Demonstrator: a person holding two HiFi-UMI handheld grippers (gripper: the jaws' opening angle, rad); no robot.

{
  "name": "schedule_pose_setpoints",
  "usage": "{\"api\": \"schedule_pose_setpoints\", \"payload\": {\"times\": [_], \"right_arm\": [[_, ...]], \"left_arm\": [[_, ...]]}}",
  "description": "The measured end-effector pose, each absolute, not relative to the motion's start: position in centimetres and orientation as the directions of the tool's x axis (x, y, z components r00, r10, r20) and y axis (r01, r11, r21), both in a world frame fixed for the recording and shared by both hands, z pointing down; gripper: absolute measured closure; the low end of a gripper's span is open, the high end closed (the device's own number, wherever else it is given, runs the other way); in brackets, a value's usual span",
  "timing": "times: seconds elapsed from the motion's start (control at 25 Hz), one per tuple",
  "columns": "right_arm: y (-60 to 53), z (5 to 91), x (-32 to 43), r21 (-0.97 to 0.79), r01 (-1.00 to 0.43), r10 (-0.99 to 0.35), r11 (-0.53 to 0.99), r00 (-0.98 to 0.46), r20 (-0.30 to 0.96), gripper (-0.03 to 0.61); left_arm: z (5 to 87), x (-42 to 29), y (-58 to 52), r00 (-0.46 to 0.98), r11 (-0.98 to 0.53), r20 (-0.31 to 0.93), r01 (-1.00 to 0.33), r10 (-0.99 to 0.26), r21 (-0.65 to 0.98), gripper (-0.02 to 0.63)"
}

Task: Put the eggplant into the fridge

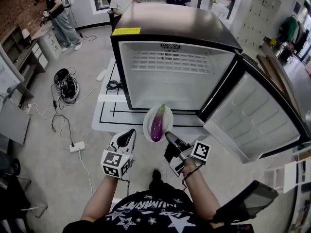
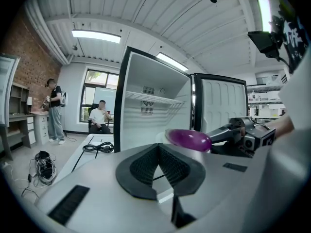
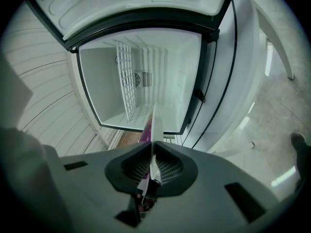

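Since the head view looks right down on it, start there: the glossy purple eggplant (image 1: 157, 124) lies on a round white plate (image 1: 167, 111), long axis pointing away from me, straight at the mouth of the black fridge with the white inside (image 1: 175, 21). Its door (image 1: 252, 115) is swung wide open off to my right. My right gripper (image 1: 169, 137) pinches the plate's near rim. My left gripper (image 1: 127, 137) sits just beside the plate, not touching it.

Left gripper view: the left gripper (image 2: 156, 145) has its jaws together with nothing between them. The eggplant (image 2: 189, 140) is past its tip, off to the right, with the right gripper (image 2: 228, 132) behind it.

Right gripper view: the right gripper (image 3: 153, 149) is clamped on the plate (image 3: 154, 130), seen edge-on, with a sliver of purple eggplant (image 3: 146, 132) alongside. The fridge cavity (image 3: 165, 72) is dead ahead, wire shelf (image 3: 127, 76) inside. I'd say it's a plain forward push by the right arm, keeping the plate level so nothing rolls off.
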State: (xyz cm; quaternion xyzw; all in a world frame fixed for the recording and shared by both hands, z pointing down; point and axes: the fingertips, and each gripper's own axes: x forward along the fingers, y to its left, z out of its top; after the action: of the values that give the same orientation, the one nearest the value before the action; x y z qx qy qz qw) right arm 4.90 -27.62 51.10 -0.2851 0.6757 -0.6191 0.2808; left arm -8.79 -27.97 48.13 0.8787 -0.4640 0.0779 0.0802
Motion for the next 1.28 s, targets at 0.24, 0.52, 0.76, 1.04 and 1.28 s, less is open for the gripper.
{"api": "schedule_pose_setpoints", "payload": {"times": [0.24,0.52,0.76,1.04,1.28], "right_arm": [[-30.4,51.6,5.4,-0.997,-0.037,-0.711,0.070,-0.703,-0.023,0.557],[-33.1,51.9,5.6,-0.998,-0.028,-0.685,0.064,-0.728,-0.024,0.557],[-34.7,51.8,5.4,-0.997,-0.023,-0.665,0.070,-0.746,-0.029,0.557],[-36.5,52.0,4.9,-0.998,-0.017,-0.665,0.057,-0.746,-0.025,0.557],[-37.8,53.0,5.1,-0.998,-0.033,-0.694,0.048,-0.720,-0.009,0.557]], "left_arm": [[48.7,-7.8,-30.2,0.533,-0.532,0.222,-0.844,-0.816,0.070,0.604],[48.7,-7.1,-32.3,0.495,-0.495,0.225,-0.867,-0.839,0.063,0.604],[48.4,-7.5,-33.9,0.459,-0.456,0.208,-0.888,-0.864,0.064,0.604],[48.1,-8.2,-35.4,0.441,-0.440,0.216,-0.896,-0.871,0.057,0.604],[48.5,-8.9,-36.9,0.446,-0.441,0.210,-0.895,-0.870,0.071,0.604]]}}
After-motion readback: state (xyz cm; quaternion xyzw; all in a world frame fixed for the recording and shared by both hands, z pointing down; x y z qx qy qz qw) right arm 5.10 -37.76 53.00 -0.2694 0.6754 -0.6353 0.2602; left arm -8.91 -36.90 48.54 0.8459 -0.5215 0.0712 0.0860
